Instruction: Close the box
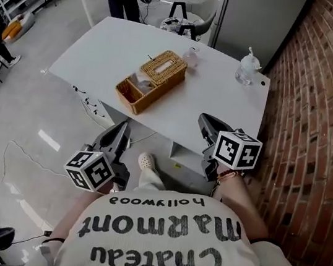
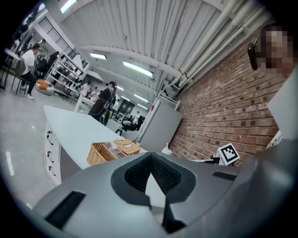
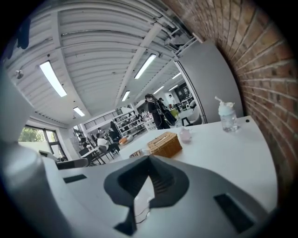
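Note:
A woven wicker box [image 1: 153,81] lies mid-table on the white table [image 1: 111,45]. Its lid [image 1: 164,66] covers the far half, and the near half [image 1: 130,90] stands open. The box also shows in the left gripper view [image 2: 113,151] and in the right gripper view [image 3: 164,144]. My left gripper [image 1: 123,129] hangs off the table's near edge, left of the box, with its jaws together and empty [image 2: 150,157]. My right gripper [image 1: 206,120] hovers at the near edge, right of the box, shut on nothing [image 3: 149,160]. Neither gripper touches the box.
A clear plastic bottle [image 1: 247,69] stands at the table's far right corner, and a small pink cup [image 1: 192,57] sits just beyond the box. A brick wall [image 1: 321,122] runs along the right. A grey cabinet [image 1: 253,18], a chair and people stand past the table.

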A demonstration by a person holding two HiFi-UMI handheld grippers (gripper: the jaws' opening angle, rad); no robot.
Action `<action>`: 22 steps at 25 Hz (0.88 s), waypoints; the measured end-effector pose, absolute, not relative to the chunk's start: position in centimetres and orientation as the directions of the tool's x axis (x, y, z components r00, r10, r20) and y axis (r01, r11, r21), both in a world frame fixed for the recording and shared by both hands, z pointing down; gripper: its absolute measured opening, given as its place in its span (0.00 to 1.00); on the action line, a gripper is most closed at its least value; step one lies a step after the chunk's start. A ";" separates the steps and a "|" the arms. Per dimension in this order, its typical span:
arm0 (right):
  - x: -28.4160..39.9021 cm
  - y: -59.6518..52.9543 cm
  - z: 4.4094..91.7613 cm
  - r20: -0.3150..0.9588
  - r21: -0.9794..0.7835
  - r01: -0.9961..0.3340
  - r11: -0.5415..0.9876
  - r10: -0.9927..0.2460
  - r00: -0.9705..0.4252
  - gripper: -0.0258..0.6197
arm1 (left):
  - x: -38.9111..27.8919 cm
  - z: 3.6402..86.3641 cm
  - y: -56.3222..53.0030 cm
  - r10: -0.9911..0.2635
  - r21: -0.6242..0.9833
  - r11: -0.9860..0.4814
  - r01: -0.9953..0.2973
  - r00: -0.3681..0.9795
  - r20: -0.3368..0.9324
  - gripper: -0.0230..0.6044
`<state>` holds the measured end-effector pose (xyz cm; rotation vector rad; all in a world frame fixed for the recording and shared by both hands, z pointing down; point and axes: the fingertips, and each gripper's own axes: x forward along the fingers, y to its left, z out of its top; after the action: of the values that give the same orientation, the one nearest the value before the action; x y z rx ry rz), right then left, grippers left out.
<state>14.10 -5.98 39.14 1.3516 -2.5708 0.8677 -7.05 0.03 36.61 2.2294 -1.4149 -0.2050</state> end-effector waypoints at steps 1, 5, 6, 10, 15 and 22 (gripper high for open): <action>14.4 -5.5 39.2 0.353 -0.433 -0.787 0.439 -0.721 -0.596 0.04 | -7.0 36.7 0.5 -0.883 0.478 -0.341 -0.810 0.450 0.132 0.04; 15.0 -3.8 39.3 0.361 -0.439 -0.789 0.431 -0.719 -0.594 0.04 | -6.5 36.6 1.9 -0.881 0.477 -0.339 -0.811 0.451 0.140 0.04; 15.2 -3.5 39.2 0.363 -0.438 -0.790 0.428 -0.720 -0.591 0.04 | -6.3 36.4 2.2 -0.880 0.479 -0.339 -0.810 0.453 0.142 0.04; 15.9 -1.9 38.2 0.375 -0.442 -0.790 0.425 -0.712 -0.593 0.04 | -6.0 35.7 3.8 -0.881 0.499 -0.318 -0.806 0.445 0.157 0.04; 15.6 -1.5 38.8 0.378 -0.445 -0.787 0.428 -0.707 -0.598 0.04 | -6.6 36.6 4.5 -0.880 0.496 -0.306 -0.813 0.440 0.177 0.04; 16.5 -1.6 38.4 0.377 -0.455 -0.783 0.424 -0.706 -0.600 0.04 | -6.4 35.8 5.0 -0.889 0.496 -0.287 -0.819 0.421 0.181 0.04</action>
<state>16.46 -1.63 38.36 1.3361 -2.5405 0.9182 -6.44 5.01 35.77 2.1580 -1.4412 -0.1753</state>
